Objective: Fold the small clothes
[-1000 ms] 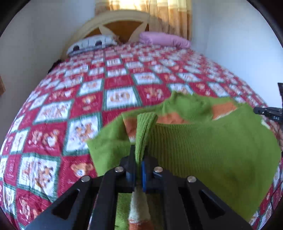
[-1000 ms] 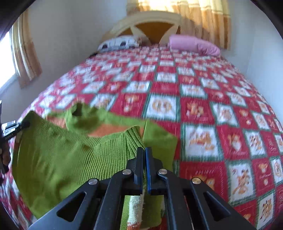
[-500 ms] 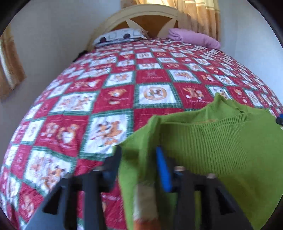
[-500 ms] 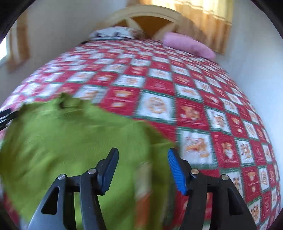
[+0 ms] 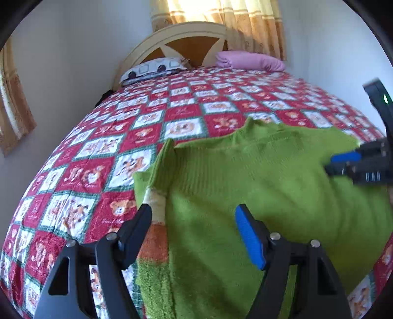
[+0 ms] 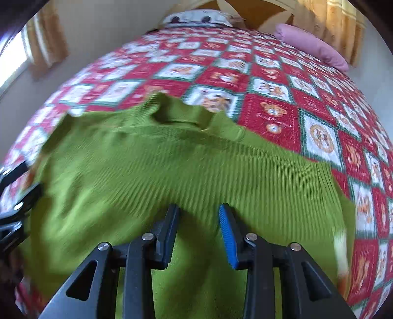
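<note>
A small green knit sweater (image 5: 258, 176) with orange and white cuff bands lies folded on the red patchwork bedspread (image 5: 122, 137). My left gripper (image 5: 194, 228) is open and empty just above the sweater's near left part, beside the striped cuff (image 5: 154, 220). My right gripper (image 6: 199, 225) is open and empty over the middle of the sweater (image 6: 152, 166). The right gripper also shows at the right edge of the left wrist view (image 5: 343, 163), over the sweater's right side. The left gripper shows at the left edge of the right wrist view (image 6: 14, 208).
The bedspread (image 6: 294, 98) covers the whole bed. A patterned pillow (image 5: 154, 70) and a pink pillow (image 5: 250, 61) lie by the headboard (image 5: 181, 41). Walls stand close on both sides, with curtains (image 5: 221, 12) behind the headboard.
Both grippers were shut on the sweater's edge one second ago. They opened, let the cloth drop flat, and now hover open over it.
</note>
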A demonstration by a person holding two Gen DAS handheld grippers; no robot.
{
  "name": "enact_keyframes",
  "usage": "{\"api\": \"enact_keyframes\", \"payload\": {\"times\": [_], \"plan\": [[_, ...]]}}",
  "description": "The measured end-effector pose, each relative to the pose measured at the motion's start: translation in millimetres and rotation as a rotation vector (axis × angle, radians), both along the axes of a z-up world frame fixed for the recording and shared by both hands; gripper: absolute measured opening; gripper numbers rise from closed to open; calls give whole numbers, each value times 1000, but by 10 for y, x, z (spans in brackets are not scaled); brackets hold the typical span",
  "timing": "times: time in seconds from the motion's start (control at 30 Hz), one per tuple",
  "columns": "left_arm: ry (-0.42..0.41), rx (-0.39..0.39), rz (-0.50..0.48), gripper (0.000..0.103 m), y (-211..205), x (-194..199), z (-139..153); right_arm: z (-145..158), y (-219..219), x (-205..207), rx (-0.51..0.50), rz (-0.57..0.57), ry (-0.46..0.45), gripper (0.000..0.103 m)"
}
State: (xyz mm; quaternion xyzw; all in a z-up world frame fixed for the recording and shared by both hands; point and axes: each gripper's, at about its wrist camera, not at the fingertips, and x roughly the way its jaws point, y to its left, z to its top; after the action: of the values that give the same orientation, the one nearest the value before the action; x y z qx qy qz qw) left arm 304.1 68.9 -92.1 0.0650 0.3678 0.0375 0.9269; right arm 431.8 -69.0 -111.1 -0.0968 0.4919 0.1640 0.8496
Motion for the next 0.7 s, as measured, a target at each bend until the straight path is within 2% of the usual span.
{"api": "enact_keyframes", "payload": {"times": [0.13,0.23,0.3,0.37,0.4,0.47,0.5,0.57,0.63,0.7], "plan": [[10,-54,72,73,166,-21,-43,-4,29,239,-9,-54,-34,33],[2,-96,98,74,231,-109,1,123,72,159,-35,-70,-74,35],[-13,-96,91,74,212,-206,63,319,165,-121,36,-19,-106,35],[-41,-70,96,75,195,-292,115,407,350,-406,134,91,-63,35],[-50,-67,92,78,198,-325,134,386,491,-522,146,151,-37,35],[-47,-63,86,80,191,-344,120,220,781,-632,80,226,-14,35],[-38,-46,89,80,166,-323,76,83,867,-619,27,219,-8,35],[2,-14,89,80,125,-218,-30,13,853,-529,40,168,-67,39],[52,32,115,80,126,-99,-156,38,732,-452,80,99,-65,40],[73,-43,147,85,259,-58,-165,120,560,-545,111,76,-54,41]]}}
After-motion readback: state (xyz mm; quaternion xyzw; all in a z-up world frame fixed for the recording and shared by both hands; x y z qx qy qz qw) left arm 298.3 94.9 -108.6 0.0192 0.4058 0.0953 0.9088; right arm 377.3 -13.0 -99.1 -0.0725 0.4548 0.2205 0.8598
